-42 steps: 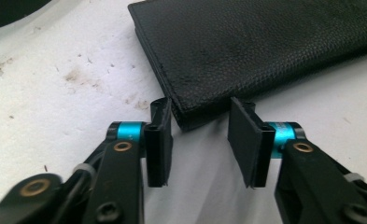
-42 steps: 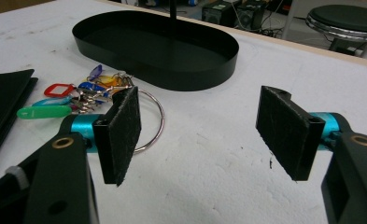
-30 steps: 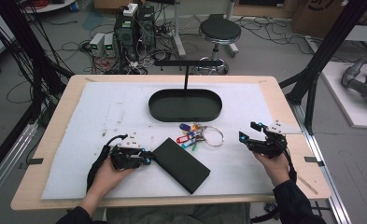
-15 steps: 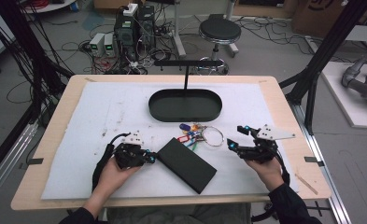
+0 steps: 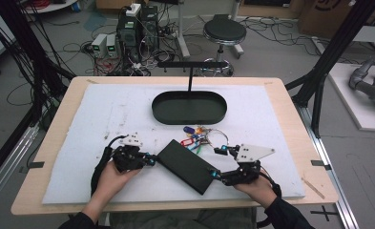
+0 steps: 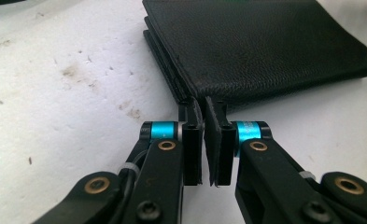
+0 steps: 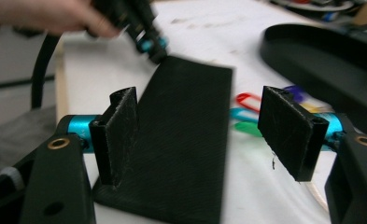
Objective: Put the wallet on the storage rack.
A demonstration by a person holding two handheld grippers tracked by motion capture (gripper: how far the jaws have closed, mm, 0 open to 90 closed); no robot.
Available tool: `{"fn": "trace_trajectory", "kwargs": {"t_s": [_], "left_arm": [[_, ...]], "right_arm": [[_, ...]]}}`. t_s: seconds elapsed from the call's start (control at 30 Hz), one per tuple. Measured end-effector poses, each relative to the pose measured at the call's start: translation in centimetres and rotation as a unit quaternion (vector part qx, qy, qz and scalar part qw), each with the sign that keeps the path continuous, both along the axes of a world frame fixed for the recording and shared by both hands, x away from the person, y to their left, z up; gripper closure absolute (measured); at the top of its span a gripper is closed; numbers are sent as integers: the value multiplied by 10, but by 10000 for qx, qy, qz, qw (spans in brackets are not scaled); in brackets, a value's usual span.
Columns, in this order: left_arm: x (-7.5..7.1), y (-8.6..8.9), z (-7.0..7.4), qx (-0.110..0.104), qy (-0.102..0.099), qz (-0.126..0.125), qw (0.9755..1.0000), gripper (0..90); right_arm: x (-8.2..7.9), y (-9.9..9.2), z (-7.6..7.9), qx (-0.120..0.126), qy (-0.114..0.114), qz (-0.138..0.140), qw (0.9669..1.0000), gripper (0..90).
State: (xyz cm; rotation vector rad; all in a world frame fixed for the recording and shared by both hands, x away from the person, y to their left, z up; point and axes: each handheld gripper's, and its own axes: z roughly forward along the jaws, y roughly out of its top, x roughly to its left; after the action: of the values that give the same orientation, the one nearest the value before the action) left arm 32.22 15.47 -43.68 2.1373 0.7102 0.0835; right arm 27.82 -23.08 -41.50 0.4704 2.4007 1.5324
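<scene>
While the left claw [image 6: 203, 140] has just been closing, its pads now nearly together with nothing between them at a corner of the black wallet [image 5: 185, 165], the right claw [image 7: 209, 135] stands wide over the wallet's opposite end. The wallet lies flat on the counter [image 5: 104, 114], slantwise between the two hands, just below a bunch of keys [image 5: 199, 136] and the dark oval tray [image 5: 189, 108]. To grip well, the right claw should probably straddle the wallet's edge squarely, sink until both pads flank the leather, then close gently while the left steadies the far corner.
</scene>
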Motion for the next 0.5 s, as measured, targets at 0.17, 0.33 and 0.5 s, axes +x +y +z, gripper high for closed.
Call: {"fn": "trace_trajectory", "kwargs": {"t_s": [0.17, 0.33, 0.5], "left_arm": [[-1, 2, 0, -33, 73, 68, 9999, 855], [0, 5, 1, -232, 242, 183, 9993, 900], [-1, 11, 6, -379, 163, 280, 9988, 900]], "right_arm": [[-6, 18, -13, -571, -66, 490, 9971, 297], [-13, 31, -22, -1069, -292, 854, 9902, 297], [-18, 39, -30, -1494, -443, 1058, 9821, 297]]}}
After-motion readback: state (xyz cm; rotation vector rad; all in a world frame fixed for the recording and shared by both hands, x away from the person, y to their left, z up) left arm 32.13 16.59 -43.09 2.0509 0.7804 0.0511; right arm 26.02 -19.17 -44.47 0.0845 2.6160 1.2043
